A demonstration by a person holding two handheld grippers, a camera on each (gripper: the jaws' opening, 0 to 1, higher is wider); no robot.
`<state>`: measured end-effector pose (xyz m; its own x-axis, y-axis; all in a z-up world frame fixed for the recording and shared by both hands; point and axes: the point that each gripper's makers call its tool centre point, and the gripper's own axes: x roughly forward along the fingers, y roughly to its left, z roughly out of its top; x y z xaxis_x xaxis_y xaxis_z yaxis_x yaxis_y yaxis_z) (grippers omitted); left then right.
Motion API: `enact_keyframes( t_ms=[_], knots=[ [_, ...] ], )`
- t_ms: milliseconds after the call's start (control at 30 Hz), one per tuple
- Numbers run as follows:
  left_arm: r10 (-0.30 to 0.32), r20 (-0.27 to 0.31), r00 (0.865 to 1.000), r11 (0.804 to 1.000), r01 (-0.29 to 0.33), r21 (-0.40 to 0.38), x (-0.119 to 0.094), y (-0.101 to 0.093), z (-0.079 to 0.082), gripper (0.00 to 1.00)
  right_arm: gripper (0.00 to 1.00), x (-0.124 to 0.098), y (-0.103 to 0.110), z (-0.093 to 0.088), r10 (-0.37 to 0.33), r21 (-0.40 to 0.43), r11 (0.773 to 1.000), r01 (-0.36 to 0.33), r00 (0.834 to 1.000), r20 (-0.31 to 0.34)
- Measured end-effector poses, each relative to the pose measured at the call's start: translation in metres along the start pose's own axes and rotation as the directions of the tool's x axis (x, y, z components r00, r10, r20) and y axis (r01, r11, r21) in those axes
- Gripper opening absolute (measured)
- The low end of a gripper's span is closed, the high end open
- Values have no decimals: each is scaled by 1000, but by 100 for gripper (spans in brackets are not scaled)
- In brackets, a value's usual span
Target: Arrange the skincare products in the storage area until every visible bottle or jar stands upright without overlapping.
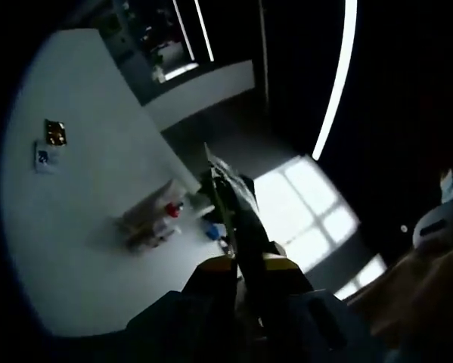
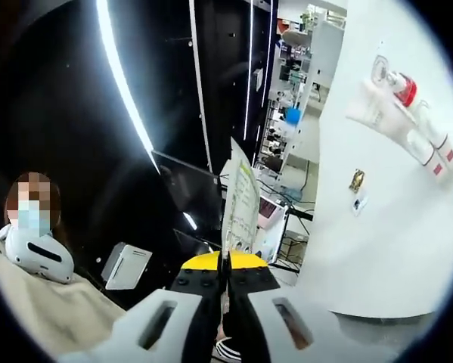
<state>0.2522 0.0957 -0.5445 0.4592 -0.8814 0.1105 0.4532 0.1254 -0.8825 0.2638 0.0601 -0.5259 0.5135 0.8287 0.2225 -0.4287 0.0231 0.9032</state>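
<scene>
Two grippers each pinch a flat sachet: the left gripper [image 1: 234,227] has its fingers clenched on a dark sachet [image 1: 228,185], and the right gripper [image 2: 228,276] has its fingers clenched on a pale sachet [image 2: 241,200] whose print is too small to read. Well apart from both, a cluster of skincare bottles [image 1: 156,219] lies on the white desk [image 1: 75,249], one with a red cap [image 2: 408,91]; their labels are unreadable
</scene>
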Motion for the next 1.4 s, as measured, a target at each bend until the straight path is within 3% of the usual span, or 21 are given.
enact_keyframes(
  t_ms=[200, 500, 633, 733, 867, 1100, 1267, 1400],
  knots=[
    [-16, 29, 999, 999, 17, -41, -5, 0, 4, 0, 1, -4, -12, -4, -62, -18, 998, 62, 998, -9],
    [-31, 40, 999, 998, 33, -56, -4, 0, 3, 0, 1, -6, -23, -5, -117, -44, 992, 116, 993, -19],
    [-37, 57, 998, 997, 41, -72, -4, 0, 4, 0, 2, -5, -23, -3, -116, -161, 981, 112, 993, -13],
    [-37, 62, 997, 996, 42, -77, -5, 0, 5, 0, 6, -5, -25, -3, -138, -291, 948, 130, 990, -9],
    [-23, 58, 998, 996, 28, -81, -6, 2, 3, 0, 10, -6, -28, -6, -158, -321, 936, 144, 987, -19],
    [-6, 59, 998, 996, 11, -91, -6, 7, -1, 0, 27, -9, -34, -6, -184, -366, 916, 165, 983, -17],
    [14, 59, 998, 995, -8, -102, -5, 11, -3, 0, 42, -11, -38, -13, -214, -417, 893, 171, 975, -57],
    [46, 60, 997, 992, -38, -119, -5, 18, -6, 0, 51, -13, -41, -17, -226, -418, 890, 181, 972, -61]
  ],
)
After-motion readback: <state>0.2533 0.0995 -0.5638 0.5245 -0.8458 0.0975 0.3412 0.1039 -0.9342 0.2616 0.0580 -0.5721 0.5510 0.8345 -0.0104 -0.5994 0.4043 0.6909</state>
